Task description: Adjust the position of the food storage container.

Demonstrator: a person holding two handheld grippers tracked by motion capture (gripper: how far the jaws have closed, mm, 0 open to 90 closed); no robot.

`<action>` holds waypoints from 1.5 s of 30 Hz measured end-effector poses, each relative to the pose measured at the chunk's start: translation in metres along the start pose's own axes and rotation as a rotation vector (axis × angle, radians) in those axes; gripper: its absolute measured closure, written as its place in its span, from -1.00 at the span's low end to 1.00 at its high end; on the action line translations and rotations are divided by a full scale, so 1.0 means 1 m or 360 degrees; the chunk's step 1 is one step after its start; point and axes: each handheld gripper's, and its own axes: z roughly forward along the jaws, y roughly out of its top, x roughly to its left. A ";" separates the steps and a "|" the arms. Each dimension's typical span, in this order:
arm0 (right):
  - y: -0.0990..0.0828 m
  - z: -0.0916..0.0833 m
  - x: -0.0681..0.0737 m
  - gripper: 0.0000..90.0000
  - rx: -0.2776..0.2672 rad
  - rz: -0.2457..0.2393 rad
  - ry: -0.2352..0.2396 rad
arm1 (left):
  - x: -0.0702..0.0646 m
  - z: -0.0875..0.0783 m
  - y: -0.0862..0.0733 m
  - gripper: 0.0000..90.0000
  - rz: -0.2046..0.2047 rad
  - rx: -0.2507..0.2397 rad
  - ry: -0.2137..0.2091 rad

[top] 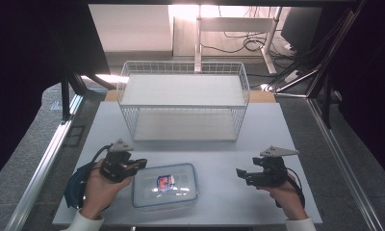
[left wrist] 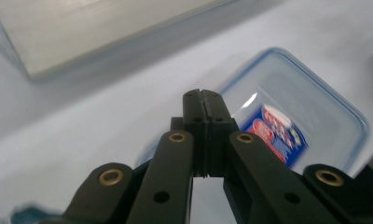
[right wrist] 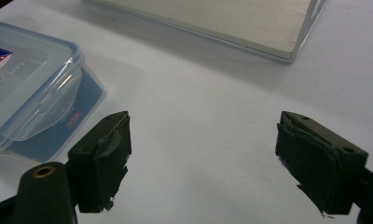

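A clear plastic box (top: 165, 185) with a blue-rimmed clip lid and a red and blue label lies flat on the white table near its front edge. At the box's left corner, my left gripper (top: 142, 163) points right with its jaws pressed together and nothing between them. The left gripper view has the shut gripper (left wrist: 202, 95) over the table just before the box (left wrist: 315, 112). My right gripper (top: 239, 173) is held to the right of the box, apart from it, pointing left. In the right gripper view the gripper (right wrist: 203, 154) is open over bare table, with the box (right wrist: 31, 79) at the left.
A white wire rack (top: 183, 107) with an upper and a lower white shelf stands at the back middle of the table (top: 219, 154). Its lower board (right wrist: 212, 18) lies ahead of the right gripper. Metal frame rails run along both table sides. A blue cable (top: 75, 187) trails behind the left hand.
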 end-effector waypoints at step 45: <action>0.001 0.003 0.004 -0.60 0.0010 0.0001 -0.0017 | -0.018 0.034 -0.056 1.00 -0.0054 0.0290 0.0135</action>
